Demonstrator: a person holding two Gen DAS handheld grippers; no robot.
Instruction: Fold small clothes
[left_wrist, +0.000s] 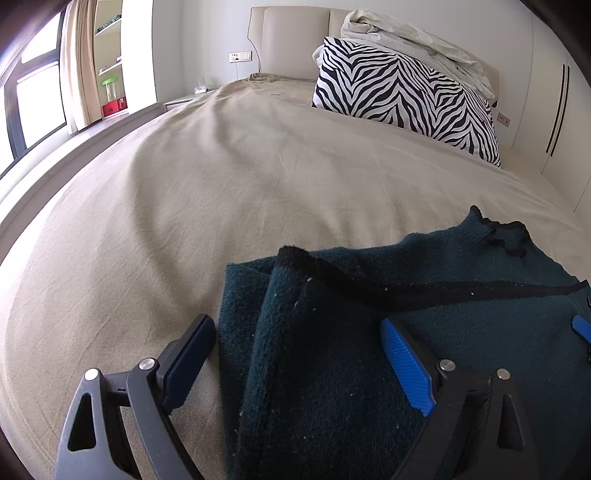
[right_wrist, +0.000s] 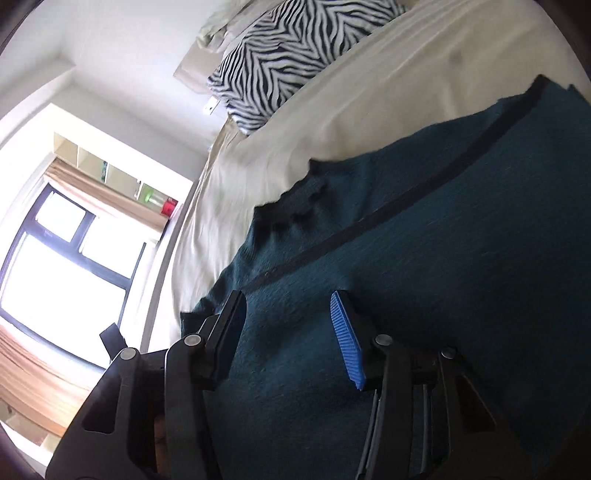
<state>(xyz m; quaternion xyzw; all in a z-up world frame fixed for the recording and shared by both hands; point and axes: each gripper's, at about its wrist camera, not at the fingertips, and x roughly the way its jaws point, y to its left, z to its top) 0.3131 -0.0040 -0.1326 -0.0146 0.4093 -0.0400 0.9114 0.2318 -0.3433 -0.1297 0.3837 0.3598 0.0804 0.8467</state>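
Note:
A dark teal knitted garment (left_wrist: 369, 332) with black trim lies on the beige bed sheet (left_wrist: 221, 184), its left side folded over. My left gripper (left_wrist: 295, 332) is open just above the garment's folded left edge, holding nothing. The garment fills the right wrist view (right_wrist: 443, 258), which is tilted sideways. My right gripper (right_wrist: 288, 314) is open close over the cloth near the black stripe (right_wrist: 369, 221), holding nothing. A blue pad of the right gripper shows at the right edge of the left wrist view (left_wrist: 580, 326).
A zebra-print pillow (left_wrist: 402, 96) and a crumpled pale blanket (left_wrist: 413, 40) lie at the headboard. A window (left_wrist: 33, 107), curtain and shelves stand to the left of the bed. White wardrobe doors (left_wrist: 554, 110) stand on the right.

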